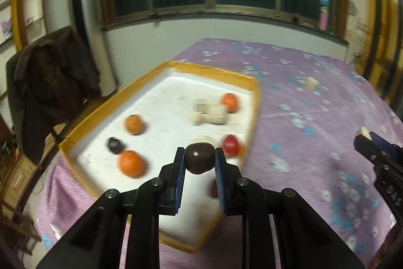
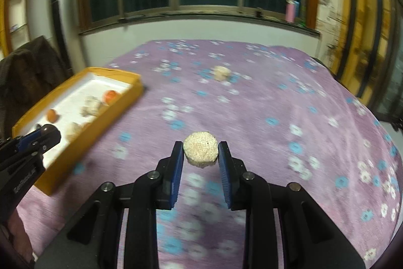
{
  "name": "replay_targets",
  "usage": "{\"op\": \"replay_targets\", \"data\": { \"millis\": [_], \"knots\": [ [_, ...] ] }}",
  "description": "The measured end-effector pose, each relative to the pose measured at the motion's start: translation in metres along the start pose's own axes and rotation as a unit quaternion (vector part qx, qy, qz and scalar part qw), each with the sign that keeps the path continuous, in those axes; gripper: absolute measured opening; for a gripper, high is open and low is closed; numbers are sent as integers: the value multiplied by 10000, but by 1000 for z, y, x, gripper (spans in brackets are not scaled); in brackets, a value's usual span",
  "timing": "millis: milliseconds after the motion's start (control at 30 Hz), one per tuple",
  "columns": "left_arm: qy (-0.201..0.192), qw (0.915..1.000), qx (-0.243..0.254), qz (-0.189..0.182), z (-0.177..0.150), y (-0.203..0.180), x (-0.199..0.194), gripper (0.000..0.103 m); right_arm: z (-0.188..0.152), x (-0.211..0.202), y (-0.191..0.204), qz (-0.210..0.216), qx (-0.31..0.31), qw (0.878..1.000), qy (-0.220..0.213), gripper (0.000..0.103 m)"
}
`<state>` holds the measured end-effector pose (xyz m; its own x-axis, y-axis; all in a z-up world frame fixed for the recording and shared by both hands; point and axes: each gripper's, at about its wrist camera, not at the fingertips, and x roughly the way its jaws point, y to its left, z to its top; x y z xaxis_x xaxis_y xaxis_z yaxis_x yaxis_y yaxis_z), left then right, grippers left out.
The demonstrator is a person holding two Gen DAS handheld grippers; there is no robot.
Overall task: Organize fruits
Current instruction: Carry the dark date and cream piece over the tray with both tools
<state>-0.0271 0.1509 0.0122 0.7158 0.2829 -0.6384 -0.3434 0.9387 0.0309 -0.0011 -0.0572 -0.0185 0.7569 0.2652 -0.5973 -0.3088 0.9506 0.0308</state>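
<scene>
My left gripper (image 1: pixel 200 159) is shut on a dark brown round fruit (image 1: pixel 200 158) and holds it above the near part of a yellow-rimmed white tray (image 1: pixel 254 102). In the tray lie three orange fruits (image 1: pixel 134 124), a red fruit (image 1: pixel 230 145), a dark fruit (image 1: pixel 114 144) and pale corn-like pieces (image 1: pixel 210 114). My right gripper (image 2: pixel 200 154) is shut on a pale round puffed piece (image 2: pixel 200 151) above the purple bedspread. Another pale piece (image 2: pixel 221 72) lies further back on the bed. The tray (image 2: pixel 121 107) is to the left in the right wrist view.
The purple flowered bedspread (image 2: pixel 277 117) covers the bed. A chair with a dark coat (image 1: pixel 47 82) stands left of the tray. A window wall is behind the bed. The right gripper's body (image 1: pixel 377 158) shows at the right of the left wrist view.
</scene>
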Motion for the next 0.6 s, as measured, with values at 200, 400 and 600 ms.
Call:
{"op": "replay_targets", "data": {
  "millis": [200,400,600],
  "knots": [
    [145,9994,-106,303,8,34,15,21,22,16,51,598,-196,9980,-8,30],
    [244,9988,-157,394,17,54,28,21,41,39,89,983,-290,9947,101,30],
    [341,9983,-219,419,22,67,41,21,56,58,112,1149,-365,9925,193,30]
  ]
}}
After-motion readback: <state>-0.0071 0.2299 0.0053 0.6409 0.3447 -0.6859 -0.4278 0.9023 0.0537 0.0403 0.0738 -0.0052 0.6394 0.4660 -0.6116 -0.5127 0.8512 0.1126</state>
